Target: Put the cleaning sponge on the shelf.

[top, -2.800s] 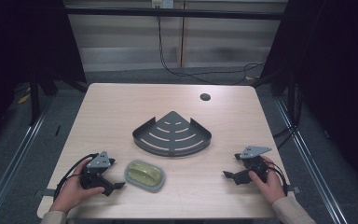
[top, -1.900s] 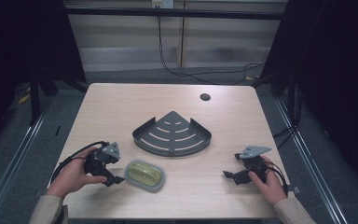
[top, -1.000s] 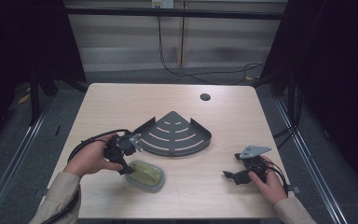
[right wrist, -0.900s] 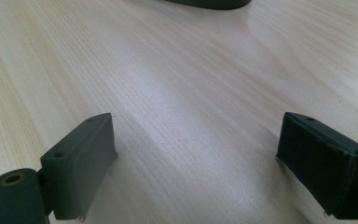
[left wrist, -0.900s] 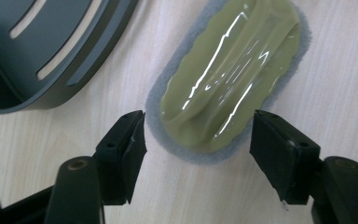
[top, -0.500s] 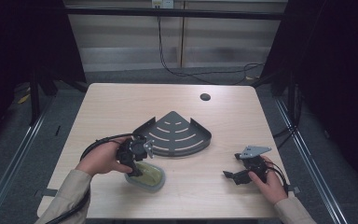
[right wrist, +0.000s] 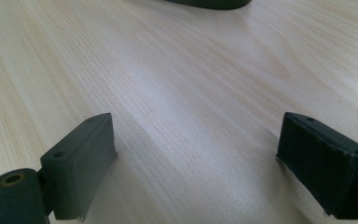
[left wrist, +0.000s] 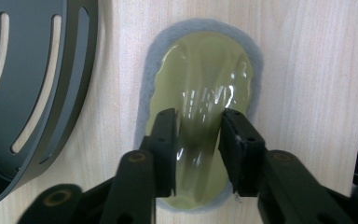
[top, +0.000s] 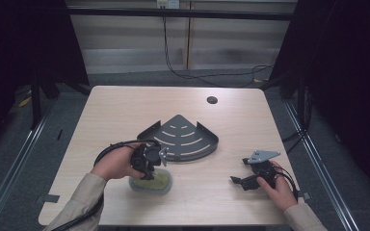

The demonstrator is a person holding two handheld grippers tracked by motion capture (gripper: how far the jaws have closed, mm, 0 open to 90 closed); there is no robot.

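My left gripper (top: pixel 148 167) hangs directly over the oval, olive-green bar of soap wrapped in glossy clear film (left wrist: pixel 200 116), which lies in a shallow grey oval dish (left wrist: pixel 145 84) on the pale wooden table (top: pixel 125 110), near my edge and left of centre. In the left gripper view the bar's long axis runs straight away from me, along the line of the jaws, so the two black pads (left wrist: pixel 165 140) straddle its short width: one pad on each flank of the near half of the bar, the gap between them narrow, roughly the bar's own width. I cannot tell whether the pads already touch the film or stand just off it; they do not look pressed home. The dark grey, fan-shaped metal shelf with curved slots (top: pixel 183 139) sits just beside the dish, on its far side in the high view, close but apart from it. My right gripper (top: pixel 250 178) rests well apart, low over bare table at the right, its jaws spread wide with nothing between them (right wrist: pixel 196 158). The left hand is plainly the nearer one, and I judge the grip is set up across the narrow way, so closing should catch the bar; the slick film may let it slip.
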